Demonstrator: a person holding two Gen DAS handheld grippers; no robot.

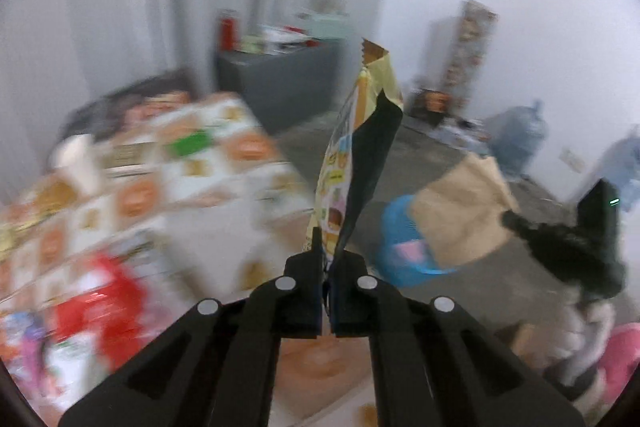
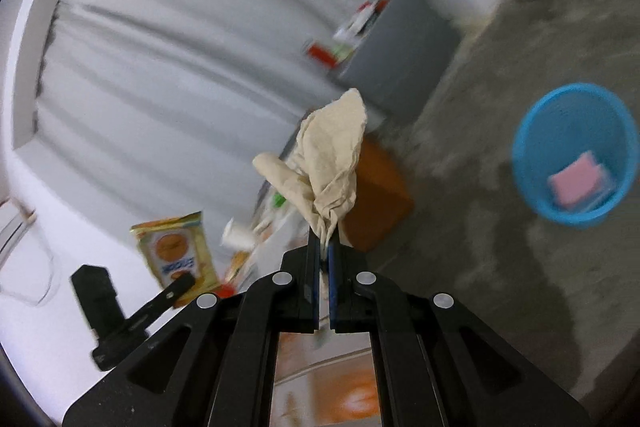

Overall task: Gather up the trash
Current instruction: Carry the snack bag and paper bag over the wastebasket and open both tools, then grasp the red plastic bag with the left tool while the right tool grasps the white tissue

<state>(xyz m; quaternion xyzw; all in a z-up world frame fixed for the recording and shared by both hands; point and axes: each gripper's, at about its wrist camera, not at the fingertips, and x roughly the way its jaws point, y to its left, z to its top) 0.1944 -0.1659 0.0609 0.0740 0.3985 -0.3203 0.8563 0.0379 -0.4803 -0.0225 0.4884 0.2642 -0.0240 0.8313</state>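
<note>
My left gripper is shut on the bottom edge of a yellow snack wrapper, which stands upright above the patterned table. My right gripper is shut on a crumpled beige paper napkin and holds it in the air. A blue basket stands on the floor to the right with a pink item inside. In the left wrist view the napkin hangs in front of the basket and hides part of it. The right wrist view shows the left gripper at lower left, holding the wrapper.
The table with its patterned cloth carries a white cup, a red packet and other blurred packets. A grey cabinet with clutter stands at the curtain. Water jugs sit by the wall. An orange stool stands beside the table.
</note>
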